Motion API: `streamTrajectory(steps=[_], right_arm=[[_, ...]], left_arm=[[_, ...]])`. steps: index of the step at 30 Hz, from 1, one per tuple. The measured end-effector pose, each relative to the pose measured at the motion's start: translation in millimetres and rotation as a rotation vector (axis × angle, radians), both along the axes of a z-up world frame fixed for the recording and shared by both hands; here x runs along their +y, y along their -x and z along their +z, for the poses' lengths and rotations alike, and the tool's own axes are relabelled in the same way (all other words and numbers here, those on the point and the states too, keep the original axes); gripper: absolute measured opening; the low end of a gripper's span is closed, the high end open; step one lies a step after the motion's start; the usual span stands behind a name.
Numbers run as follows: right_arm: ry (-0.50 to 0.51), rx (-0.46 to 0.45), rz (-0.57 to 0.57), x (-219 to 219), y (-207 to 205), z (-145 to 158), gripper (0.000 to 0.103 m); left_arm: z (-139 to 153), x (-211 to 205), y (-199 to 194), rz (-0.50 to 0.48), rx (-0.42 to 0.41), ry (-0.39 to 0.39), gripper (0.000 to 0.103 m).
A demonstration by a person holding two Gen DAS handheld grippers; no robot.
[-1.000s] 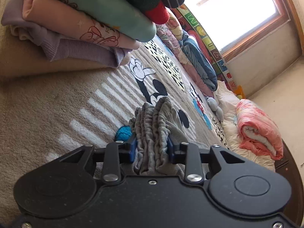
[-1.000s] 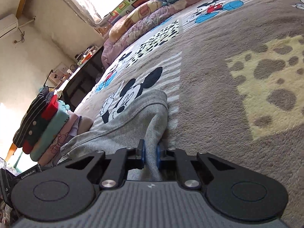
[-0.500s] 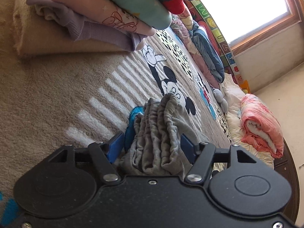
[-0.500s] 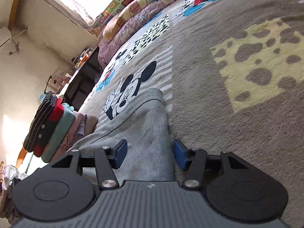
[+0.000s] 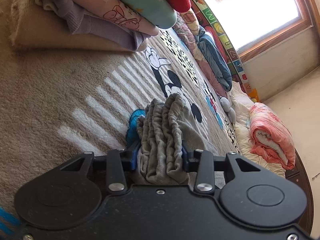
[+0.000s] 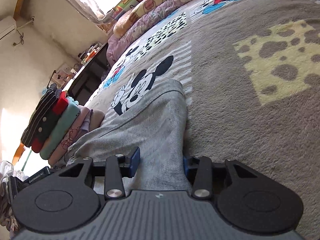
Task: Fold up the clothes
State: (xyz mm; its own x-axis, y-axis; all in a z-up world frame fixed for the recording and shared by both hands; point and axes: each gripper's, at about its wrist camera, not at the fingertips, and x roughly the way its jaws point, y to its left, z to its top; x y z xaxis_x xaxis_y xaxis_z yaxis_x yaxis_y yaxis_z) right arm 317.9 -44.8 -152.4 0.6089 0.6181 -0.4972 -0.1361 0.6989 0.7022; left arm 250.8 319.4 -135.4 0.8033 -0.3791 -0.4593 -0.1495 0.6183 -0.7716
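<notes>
In the left wrist view the left gripper (image 5: 160,156) sits low at the bottom centre of the frame, its jaws parted about as wide as the bunched elastic waistband of the grey garment (image 5: 166,132) between them; the blue pads lie right beside the gathered folds on both sides, though whether they press on the cloth or merely flank it cannot be told. The garment lies on the cartoon-mouse blanket (image 5: 60,92) covering the bed, over a blue patch of the print. At the upper left of that frame rises the stack of folded clothes (image 5: 120,10) (lilac knit at the bottom, then pink, mint, and red with a dark striped piece on top). A rolled pink quilt (image 5: 270,132) lies at the right edge, below the bright window (image 5: 250,10).

In the right wrist view the right gripper (image 6: 160,162) has its jaws spread wide, one blue pad lying on the grey fabric and the other at its right edge, holding nothing. The grey garment (image 6: 152,120) stretches from the bottom centre up toward the middle of the frame, flat on the blanket (image 6: 250,110). The same stack (image 6: 52,120) stands at the left, and a row of folded quilts (image 6: 144,20) runs along the top centre.
</notes>
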Motion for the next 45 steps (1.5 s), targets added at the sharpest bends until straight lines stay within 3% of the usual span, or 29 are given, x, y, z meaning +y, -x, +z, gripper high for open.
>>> streamTrajectory(steps=[1,6,14,24,34,45], right_arm=[[-0.011,0.004,-0.003,-2,0,-2,0.021],[-0.085,-0.020,-0.026,-9,6,1,0.014],[-0.141,-0.102,-0.007,-14,-4,33,0.013],[-0.170,-0.109,-0.012,-40,-47,33,0.013],[-0.178,-0.159,0.061,-45,-125,48,0.013],[-0.146,-0.226,0.112,-25,-198,81,0.013]], left_arm=[[1,0,0,-0.002,-0.005,0.003,0.035],[12,0,0,-0.006,-0.046,0.035,0.033],[31,1,-6,0.011,-0.128,0.108,0.032],[26,-17,-49,0.034,-0.121,0.157,0.031],[47,-23,-92,0.047,-0.140,0.057,0.031],[96,-19,-185,0.044,-0.167,-0.066,0.031]])
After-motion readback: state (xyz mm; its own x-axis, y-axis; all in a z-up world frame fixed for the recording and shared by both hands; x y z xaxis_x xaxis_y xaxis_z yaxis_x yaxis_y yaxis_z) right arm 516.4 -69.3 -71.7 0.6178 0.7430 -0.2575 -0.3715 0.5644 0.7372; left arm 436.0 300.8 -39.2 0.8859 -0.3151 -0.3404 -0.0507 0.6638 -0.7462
